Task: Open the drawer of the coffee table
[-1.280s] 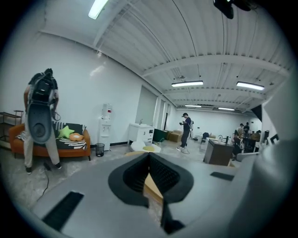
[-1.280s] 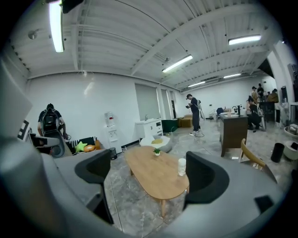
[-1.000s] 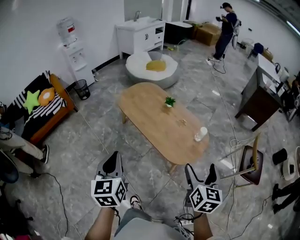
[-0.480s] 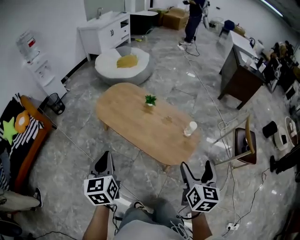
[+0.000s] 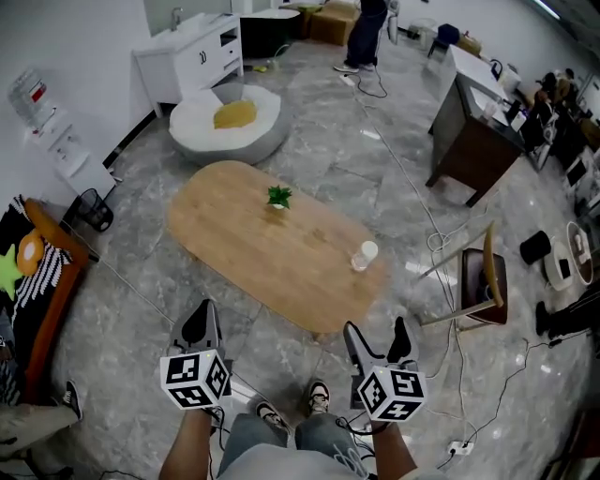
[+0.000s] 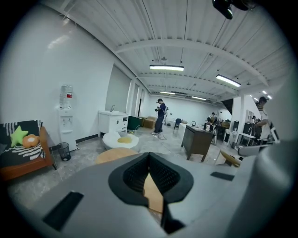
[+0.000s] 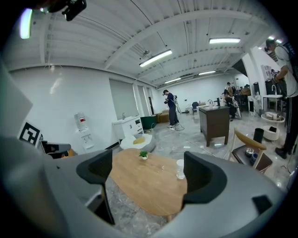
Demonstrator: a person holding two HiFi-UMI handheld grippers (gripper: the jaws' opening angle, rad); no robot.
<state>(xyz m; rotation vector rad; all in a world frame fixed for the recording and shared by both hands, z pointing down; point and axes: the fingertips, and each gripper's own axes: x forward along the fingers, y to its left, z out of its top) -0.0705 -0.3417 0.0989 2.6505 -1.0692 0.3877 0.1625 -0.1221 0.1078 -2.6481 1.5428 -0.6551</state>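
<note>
An oval wooden coffee table [image 5: 272, 248] stands on the grey stone floor ahead of me, with a small potted plant [image 5: 278, 197] and a clear cup [image 5: 364, 254] on top. No drawer shows in any view. My left gripper [image 5: 200, 323] hovers short of the table's near left edge, its jaws shut with nothing in them; in the left gripper view the table [image 6: 114, 154] lies beyond the closed tips. My right gripper [image 5: 377, 339] hangs off the table's near right end, jaws wide open and empty. The table [image 7: 144, 179] fills the gap between the fingers [image 7: 202, 174] in the right gripper view.
A wooden chair [image 5: 483, 286] and floor cables lie right of the table. A dark desk [image 5: 473, 141] is further right. A white pouf [image 5: 228, 122] and white cabinet [image 5: 187, 56] stand behind. An orange sofa [image 5: 42, 281] and bin [image 5: 94, 208] are at left. A person [image 5: 366, 28] stands far back.
I have stepped toward the coffee table, and it now sits nearer and more central. Both grippers came forward with me, still short of its near edge. Their jaws look unchanged.
</note>
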